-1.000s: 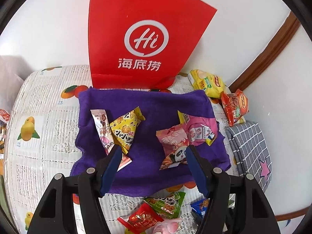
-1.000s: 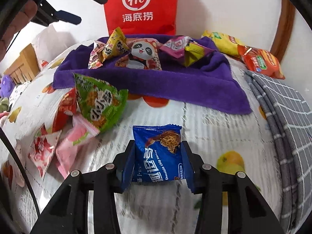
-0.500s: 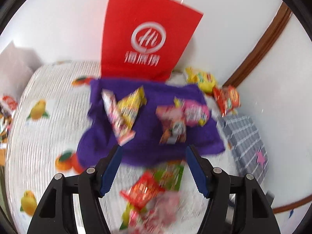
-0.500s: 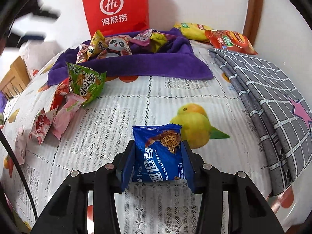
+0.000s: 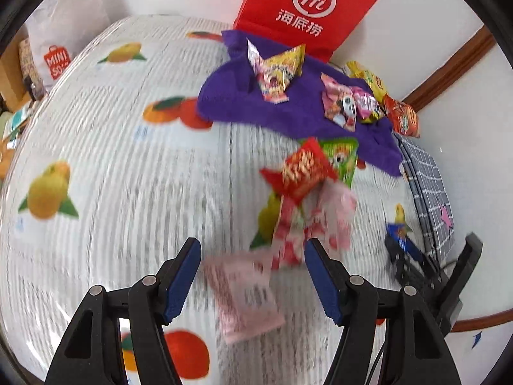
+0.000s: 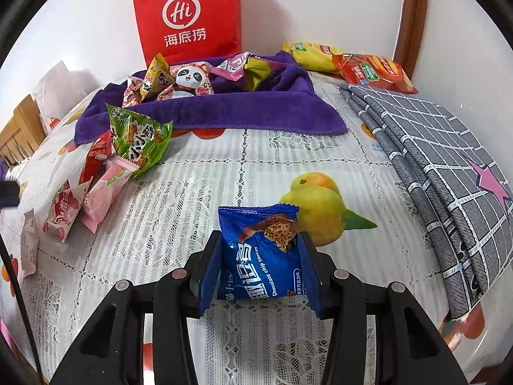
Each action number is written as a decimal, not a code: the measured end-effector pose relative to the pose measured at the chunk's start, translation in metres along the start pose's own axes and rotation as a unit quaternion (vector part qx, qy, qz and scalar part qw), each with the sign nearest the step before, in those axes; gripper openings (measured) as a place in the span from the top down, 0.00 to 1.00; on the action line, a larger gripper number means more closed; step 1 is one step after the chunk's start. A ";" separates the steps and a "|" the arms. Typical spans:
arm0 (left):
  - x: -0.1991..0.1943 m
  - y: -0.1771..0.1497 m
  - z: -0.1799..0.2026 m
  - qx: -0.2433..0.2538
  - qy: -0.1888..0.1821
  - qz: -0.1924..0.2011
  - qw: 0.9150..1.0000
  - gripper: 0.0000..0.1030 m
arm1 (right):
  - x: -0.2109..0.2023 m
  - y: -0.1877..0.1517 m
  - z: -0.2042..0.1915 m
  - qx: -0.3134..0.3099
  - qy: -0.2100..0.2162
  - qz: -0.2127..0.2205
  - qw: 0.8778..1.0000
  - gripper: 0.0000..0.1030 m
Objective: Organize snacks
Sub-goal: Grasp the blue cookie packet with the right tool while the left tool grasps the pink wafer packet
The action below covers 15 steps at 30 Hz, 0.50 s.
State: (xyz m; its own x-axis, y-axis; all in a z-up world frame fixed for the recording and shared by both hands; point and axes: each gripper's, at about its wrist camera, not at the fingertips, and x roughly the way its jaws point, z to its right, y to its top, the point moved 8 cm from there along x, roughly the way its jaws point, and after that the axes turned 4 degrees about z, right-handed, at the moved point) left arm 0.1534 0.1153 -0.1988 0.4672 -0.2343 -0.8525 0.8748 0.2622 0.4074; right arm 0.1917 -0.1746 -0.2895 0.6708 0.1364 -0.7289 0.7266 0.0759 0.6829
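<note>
**Mei:** Low in the middle of the right wrist frame, the right gripper [image 6: 259,264] is clenched on the blue cookie packet [image 6: 261,253]. Why grip it by its two side edges?

**Jun:** Probably because the pack is flat and soft. Pinched across its width it stands upright between the pads, label facing the camera, clear of the tablecloth [image 6: 198,199], so it can be carried without dragging.

**Mei:** And where would it go?

**Jun:** My guess is the purple towel [image 6: 224,112] in the upper middle of the frame, in front of the red paper bag [image 6: 189,16]. Several small packs already lie on it, the panda packet [image 6: 189,80] among them, so it looks like the collecting spot.

**Mei:** What about the left gripper [image 5: 253,276]?

**Jun:** Released, jaws apart, nothing pressed between them. It hangs at the bottom of the left wrist frame over a pale pink packet [image 5: 247,295], though that frame is blurred.

**Mei:** So that one is next?

**Jun:** Likely. It lies loose on the cloth just below the red packet [image 5: 301,173] and green packet [image 5: 343,157], all off the towel and not yet sorted.
</note>
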 end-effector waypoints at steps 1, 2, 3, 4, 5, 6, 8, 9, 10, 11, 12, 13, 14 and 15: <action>0.000 -0.006 0.000 0.000 -0.004 -0.001 1.000 0.37 | 0.000 0.000 0.000 0.001 0.000 0.000 1.000 0.55; 0.000 -0.010 0.000 0.001 -0.005 -0.002 1.000 0.37 | 0.000 0.000 0.001 0.003 0.001 0.000 1.000 0.55; 0.002 -0.015 -0.001 0.001 -0.003 -0.006 1.000 0.37 | 0.000 0.000 0.001 0.003 0.001 0.000 1.000 0.55; 0.005 -0.021 -0.004 -0.002 0.001 -0.012 1.000 0.37 | 0.000 0.000 0.001 0.002 0.001 0.000 1.000 0.55; 0.007 -0.025 -0.005 -0.007 0.000 -0.016 1.000 0.37 | 0.000 0.000 0.001 0.002 0.001 0.001 1.000 0.55; 0.009 -0.029 -0.006 -0.011 -0.003 -0.021 1.000 0.37 | 0.000 0.000 0.001 0.002 0.000 0.001 1.000 0.55; 0.012 -0.035 -0.008 -0.017 -0.006 -0.025 1.000 0.37 | 0.000 0.000 0.001 0.002 0.000 0.001 1.000 0.55; 0.013 -0.036 -0.009 -0.020 -0.008 -0.025 0.999 0.37 | 0.000 0.000 0.000 0.002 0.000 0.001 1.000 0.55; 0.014 -0.038 -0.009 -0.023 -0.009 -0.025 0.999 0.37 | 0.000 0.000 0.000 0.002 0.000 0.001 1.000 0.55; 0.015 -0.039 -0.009 -0.023 -0.007 -0.023 0.999 0.37 | 0.000 0.000 0.000 0.002 0.000 0.001 1.000 0.55; 0.015 -0.039 -0.009 -0.022 -0.005 -0.020 1.000 0.37 | 0.000 0.000 0.000 0.002 0.000 0.001 1.000 0.55; 0.015 -0.040 -0.008 -0.021 -0.003 -0.017 1.000 0.37 | 0.000 0.000 0.001 0.002 0.000 0.001 1.000 0.55; 0.015 -0.040 -0.007 -0.021 -0.004 -0.017 1.000 0.37 | 0.000 0.000 0.001 0.003 0.001 0.001 1.000 0.55; 0.016 -0.040 -0.006 -0.020 -0.004 -0.017 1.000 0.37 | 0.000 0.000 0.000 0.003 0.001 0.001 1.000 0.55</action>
State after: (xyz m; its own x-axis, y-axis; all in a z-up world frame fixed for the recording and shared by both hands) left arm 0.1253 0.1065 -0.2306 0.4384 -0.2506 -0.8632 0.8844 0.2913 0.3646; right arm 0.1916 -0.1749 -0.2894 0.6719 0.1380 -0.7277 0.7262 0.0701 0.6839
